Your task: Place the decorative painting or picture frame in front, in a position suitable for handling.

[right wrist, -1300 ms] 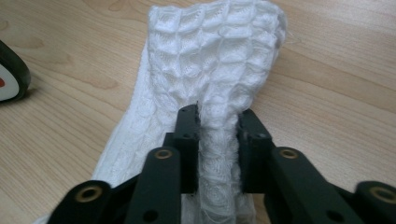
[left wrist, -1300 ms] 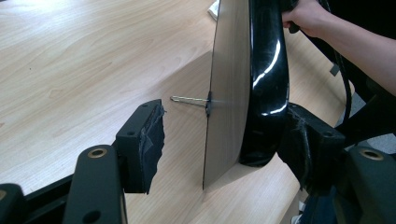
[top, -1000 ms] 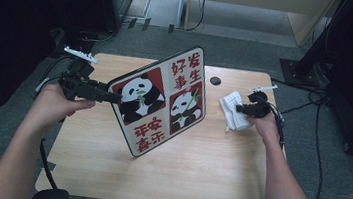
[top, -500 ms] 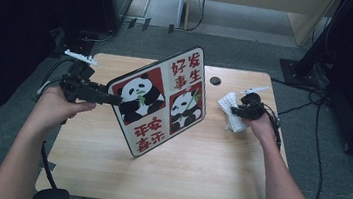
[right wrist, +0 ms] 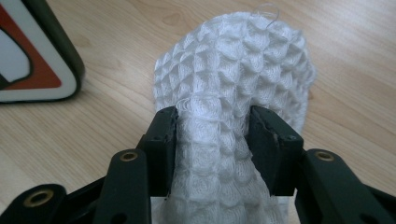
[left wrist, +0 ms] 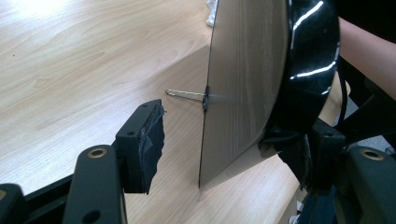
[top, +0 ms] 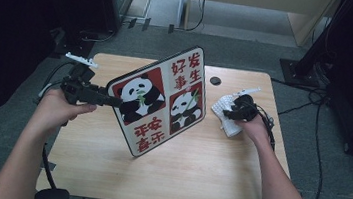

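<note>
A square panda sign (top: 164, 98) with red panels and a black rim stands tilted on one corner on the wooden table (top: 180, 180). My left gripper (top: 113, 101) reaches its left edge. In the left gripper view the sign's grey back (left wrist: 243, 84) stands between the jaws of my left gripper (left wrist: 224, 135). The left pad (left wrist: 152, 135) is apart from it, with table showing in the gap. My right gripper (right wrist: 212, 116) has just been opening its jaws. A white waffle cloth (right wrist: 233, 60) lies bunched between them on the table. In the high view the right gripper (top: 231, 112) sits over the cloth (top: 231, 130).
A thin wire stand (left wrist: 184, 94) sticks out of the sign's back. A small black round thing (top: 215, 80) lies near the table's far edge. The sign's lower corner (right wrist: 42, 70) is close to the left of the cloth. Cables trail over the floor at the right.
My right hand has shifted a little left toward the sign with the cloth. The left hand and the sign have kept still.
</note>
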Action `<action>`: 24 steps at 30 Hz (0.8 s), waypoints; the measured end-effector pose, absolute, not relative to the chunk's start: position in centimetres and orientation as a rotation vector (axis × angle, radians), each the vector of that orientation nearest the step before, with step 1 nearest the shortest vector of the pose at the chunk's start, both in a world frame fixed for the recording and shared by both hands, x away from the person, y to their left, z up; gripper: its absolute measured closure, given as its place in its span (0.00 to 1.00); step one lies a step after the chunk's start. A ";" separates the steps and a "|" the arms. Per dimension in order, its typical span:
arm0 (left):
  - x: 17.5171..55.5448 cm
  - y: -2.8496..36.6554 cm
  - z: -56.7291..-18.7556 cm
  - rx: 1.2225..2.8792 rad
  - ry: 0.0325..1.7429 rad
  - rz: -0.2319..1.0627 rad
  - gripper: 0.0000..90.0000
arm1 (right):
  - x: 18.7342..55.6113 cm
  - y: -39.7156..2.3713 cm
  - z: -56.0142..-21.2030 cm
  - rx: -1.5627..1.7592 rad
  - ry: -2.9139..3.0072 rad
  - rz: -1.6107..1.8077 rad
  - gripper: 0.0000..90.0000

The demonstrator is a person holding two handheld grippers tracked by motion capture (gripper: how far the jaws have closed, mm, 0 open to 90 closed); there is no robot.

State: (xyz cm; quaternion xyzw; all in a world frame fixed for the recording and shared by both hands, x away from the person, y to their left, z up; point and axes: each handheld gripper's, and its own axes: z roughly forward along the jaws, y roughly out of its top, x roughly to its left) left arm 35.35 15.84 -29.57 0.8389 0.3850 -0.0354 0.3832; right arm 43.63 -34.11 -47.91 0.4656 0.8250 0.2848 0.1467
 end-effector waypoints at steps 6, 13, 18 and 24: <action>35.1 15.8 -29.5 2.131 0.971 -0.091 0.40 | 44.1 -34.3 -48.7 1.374 2.383 0.813 0.82; 34.7 15.9 -29.8 2.121 0.951 -0.097 0.45 | 44.4 -34.9 -47.8 1.492 2.368 0.882 0.90; 34.5 16.0 -30.1 2.100 0.945 -0.098 0.51 | 44.2 -34.9 -46.5 1.487 2.364 0.921 0.90; 34.0 15.5 -31.1 2.073 0.931 -0.080 0.59 | 43.2 -34.0 -44.4 1.425 2.393 0.955 0.90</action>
